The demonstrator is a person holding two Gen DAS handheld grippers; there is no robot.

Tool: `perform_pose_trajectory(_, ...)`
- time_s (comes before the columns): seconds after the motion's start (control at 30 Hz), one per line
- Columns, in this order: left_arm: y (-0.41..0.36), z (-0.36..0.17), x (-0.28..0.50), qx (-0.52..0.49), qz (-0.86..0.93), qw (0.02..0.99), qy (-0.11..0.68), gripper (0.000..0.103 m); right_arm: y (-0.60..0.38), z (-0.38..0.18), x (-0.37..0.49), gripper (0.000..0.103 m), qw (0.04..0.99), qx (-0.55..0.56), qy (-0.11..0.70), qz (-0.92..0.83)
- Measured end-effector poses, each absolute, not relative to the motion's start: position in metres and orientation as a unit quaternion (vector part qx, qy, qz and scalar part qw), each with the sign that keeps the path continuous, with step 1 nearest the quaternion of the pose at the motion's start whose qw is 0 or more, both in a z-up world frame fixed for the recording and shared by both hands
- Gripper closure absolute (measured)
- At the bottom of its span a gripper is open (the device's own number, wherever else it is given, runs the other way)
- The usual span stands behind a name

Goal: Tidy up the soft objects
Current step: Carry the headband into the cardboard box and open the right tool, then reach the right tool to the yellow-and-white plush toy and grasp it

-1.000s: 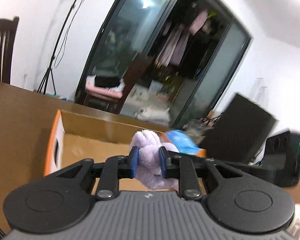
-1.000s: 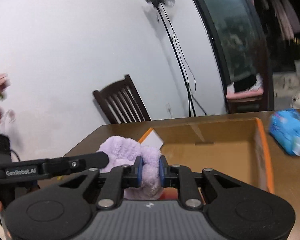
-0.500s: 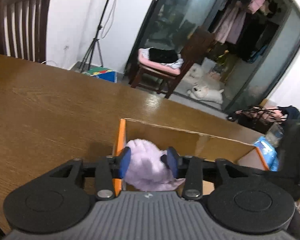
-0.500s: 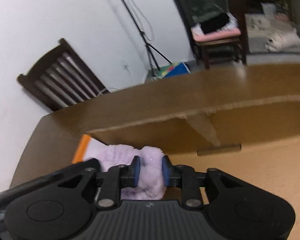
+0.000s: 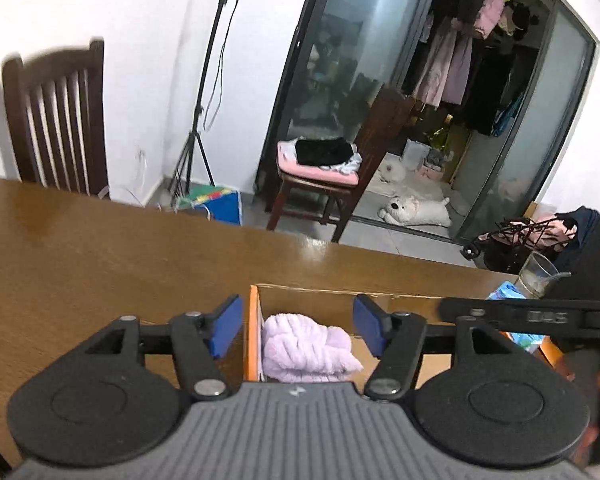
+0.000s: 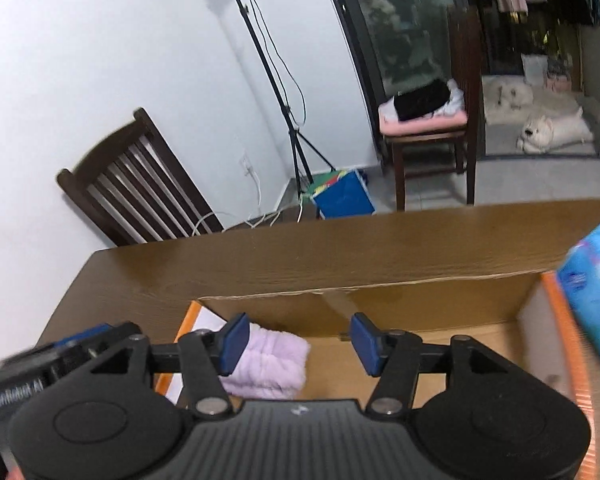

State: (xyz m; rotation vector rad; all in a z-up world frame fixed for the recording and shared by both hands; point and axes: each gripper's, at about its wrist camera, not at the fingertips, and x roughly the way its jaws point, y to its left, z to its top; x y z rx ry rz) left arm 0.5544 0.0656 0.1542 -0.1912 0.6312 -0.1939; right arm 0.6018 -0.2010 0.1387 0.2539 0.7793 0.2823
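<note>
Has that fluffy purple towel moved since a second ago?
Yes. The purple towel was pinched in both claws above the cardboard box; it now lies free inside, against the box's orange-edged end wall. Both claws' jaws are opening, clear of it.

The purple towel [image 5: 308, 346] was plush, nubby cloth, lying inside the cardboard box [image 5: 320, 300], whose walls were matt, raw brown paperboard with a glossy orange outer edge. Around the box, the counter [image 5: 100, 248] was smooth varnished wood with a soft sheen. Beside the box, the blue pack [image 6: 594, 292] looked like shiny plastic wrap. The left tongs [image 5: 296, 330] and right tongs [image 6: 298, 342] were matt black plastic with ribbed grey housings, bare metal rivets and blue rubbery pads [image 5: 224, 330].
</note>
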Motion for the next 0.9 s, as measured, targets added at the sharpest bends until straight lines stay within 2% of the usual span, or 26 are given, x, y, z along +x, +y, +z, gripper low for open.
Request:
perform_pose_trajectory(0.07,0.064,0.169,0.527,-0.076,-0.096,0.948,0.293,0.028,-0.216,0.156,0.580,0.045,0.914,0.105,0.365,0.141)
perform_pose_trajectory(0.1,0.064,0.176,0.513,-0.066,-0.097,0.952,0.283,0.022,-0.225,0.166,0.566,0.040,0.921,0.086,0.354,0.141)
perform_pose_trajectory(0.2,0.060,0.191,0.470,-0.032,-0.092,0.960,0.262,0.021,-0.252,0.187,0.524,0.033,0.939,0.028,0.321,0.123)
perform_pose_trajectory(0.37,0.051,0.206,0.409,-0.020,-0.093,0.967,0.235,0.015,-0.297,0.201,0.466,0.033,0.950,0.022,0.297,0.092)
perform_pose_trajectory(0.47,0.051,0.200,0.371,-0.020,-0.086,0.970,0.227,0.013,-0.314,0.202,0.427,0.030,0.955,0.048,0.276,0.096)
perform_pose_trajectory(0.6,0.049,0.182,0.305,-0.023,-0.082,0.976,0.199,0.006,-0.321,0.193,0.365,0.027,0.963,0.043,0.245,0.106)
perform_pose_trajectory(0.77,0.050,0.156,0.213,-0.026,-0.101,0.982,0.159,0.003,-0.312,0.170,0.273,0.022,0.968,0.040,0.208,0.134)
perform_pose_trajectory(0.9,0.055,0.128,0.140,-0.030,-0.092,0.987,0.130,0.000,-0.294,0.139,0.202,0.014,0.975,0.013,0.173,0.141)
